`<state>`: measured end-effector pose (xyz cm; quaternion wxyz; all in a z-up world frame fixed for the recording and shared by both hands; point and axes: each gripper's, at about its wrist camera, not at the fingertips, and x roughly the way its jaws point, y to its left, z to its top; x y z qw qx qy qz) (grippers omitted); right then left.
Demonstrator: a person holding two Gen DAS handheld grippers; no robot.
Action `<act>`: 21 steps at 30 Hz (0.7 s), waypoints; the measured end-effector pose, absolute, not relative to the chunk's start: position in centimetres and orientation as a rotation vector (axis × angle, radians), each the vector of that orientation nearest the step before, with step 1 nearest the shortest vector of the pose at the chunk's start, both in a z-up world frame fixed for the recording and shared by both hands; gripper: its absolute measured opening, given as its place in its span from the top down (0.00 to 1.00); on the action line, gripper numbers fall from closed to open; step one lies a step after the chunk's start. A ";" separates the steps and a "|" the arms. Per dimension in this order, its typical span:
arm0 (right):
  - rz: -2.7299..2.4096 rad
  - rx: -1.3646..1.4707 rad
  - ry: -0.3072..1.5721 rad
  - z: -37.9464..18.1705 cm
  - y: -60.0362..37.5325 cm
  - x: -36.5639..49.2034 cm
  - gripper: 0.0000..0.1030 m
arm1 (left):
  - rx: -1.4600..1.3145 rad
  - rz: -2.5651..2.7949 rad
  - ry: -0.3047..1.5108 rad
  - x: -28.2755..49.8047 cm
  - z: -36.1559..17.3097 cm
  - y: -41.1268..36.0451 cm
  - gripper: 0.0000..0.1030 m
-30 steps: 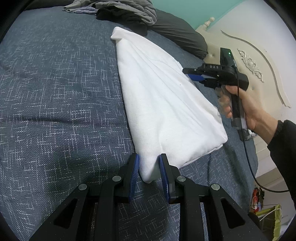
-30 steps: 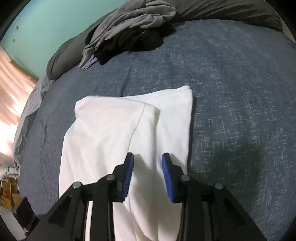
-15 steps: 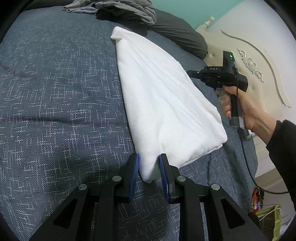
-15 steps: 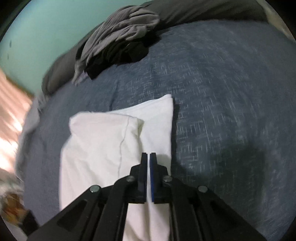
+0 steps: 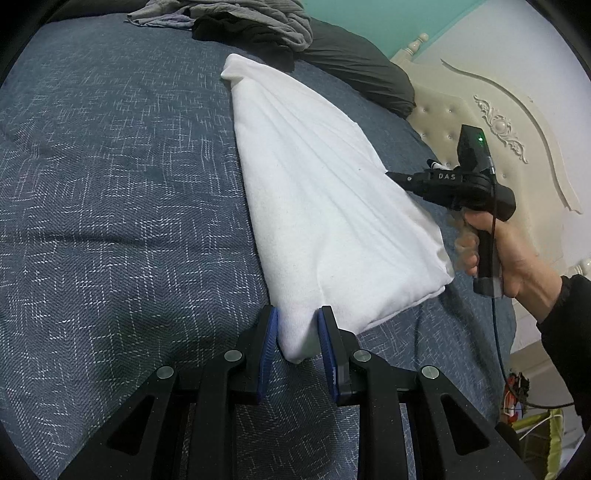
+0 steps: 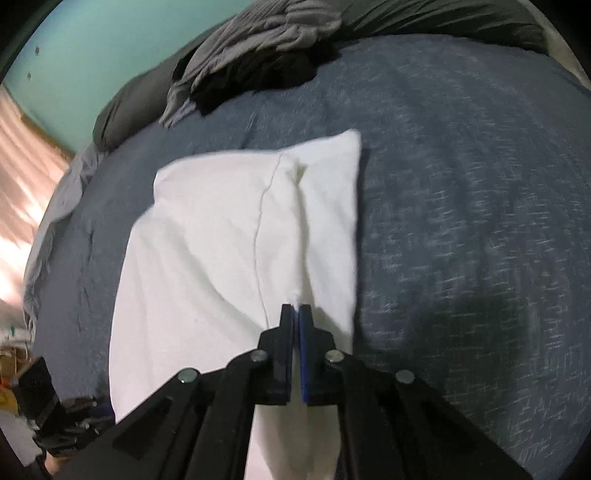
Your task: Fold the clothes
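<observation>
A folded white garment (image 5: 325,184) lies on the blue-grey bedspread (image 5: 110,184). My left gripper (image 5: 297,321) is shut on its near corner, a blue pad pressing on each side of the cloth. In the left wrist view a hand (image 5: 517,251) holds my right gripper (image 5: 391,175), whose tip meets the garment's right edge. In the right wrist view the right gripper (image 6: 296,308) is shut, pinching a thin ridge of the white garment (image 6: 207,240) at its tips. A crease runs up the cloth from that pinch.
A heap of grey and black clothes (image 5: 240,18) lies at the far end of the bed, beside a dark pillow (image 5: 362,77). A cream carved headboard (image 5: 480,110) stands to the right. Bare bedspread (image 6: 461,184) lies right of the garment.
The right gripper's jaws went from open above the garment to shut on a pinch of it, and the gripper shifted to the garment's edge. The left gripper stayed still.
</observation>
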<state>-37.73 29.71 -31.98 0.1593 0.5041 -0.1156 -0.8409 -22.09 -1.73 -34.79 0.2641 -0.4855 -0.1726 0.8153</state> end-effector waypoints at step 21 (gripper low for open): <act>-2.462 1.399 -0.234 -29.8 28.6 -32.2 0.94 | -1.308 2.204 -0.471 -21.8 -34.6 -2.6 0.76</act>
